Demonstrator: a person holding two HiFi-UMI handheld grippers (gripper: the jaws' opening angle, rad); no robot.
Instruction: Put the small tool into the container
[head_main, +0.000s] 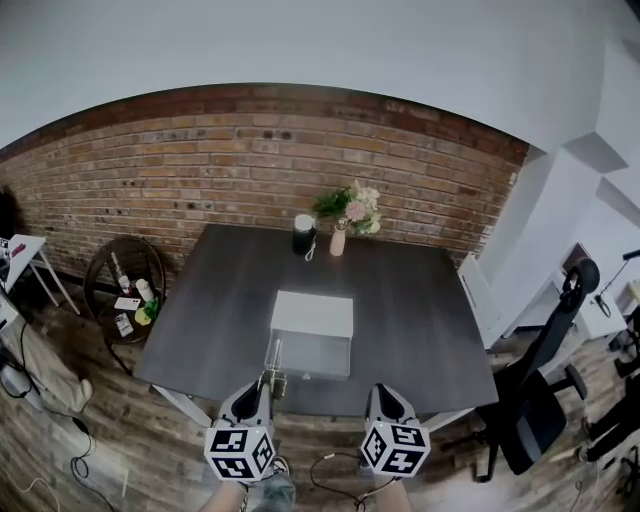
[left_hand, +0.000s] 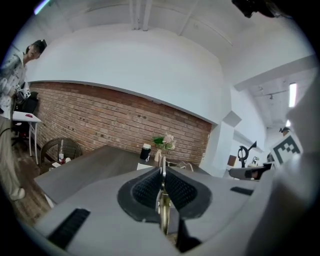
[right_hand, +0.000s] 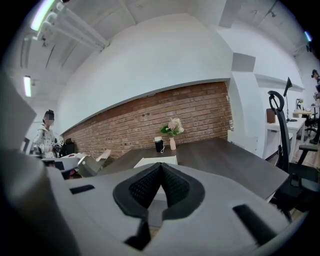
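The small tool (head_main: 274, 366) is a thin metal piece, and my left gripper (head_main: 267, 386) is shut on it at the near edge of the dark table (head_main: 410, 300). In the left gripper view the tool (left_hand: 163, 207) stands upright between the pads, its tip poking past my left gripper (left_hand: 162, 175). The white box-shaped container (head_main: 312, 325) sits on the table just beyond the tool. My right gripper (head_main: 386, 394) hangs beside the left one, in front of the table's near edge. In its own view my right gripper (right_hand: 161, 169) is shut with nothing in it, and the container (right_hand: 156, 161) lies ahead.
A black cup (head_main: 303, 234) and a vase of flowers (head_main: 342, 232) stand at the table's far edge by the brick wall. A round side table with bottles (head_main: 125, 285) is at the left, a black office chair (head_main: 545, 385) at the right. A person (right_hand: 47, 137) stands far left.
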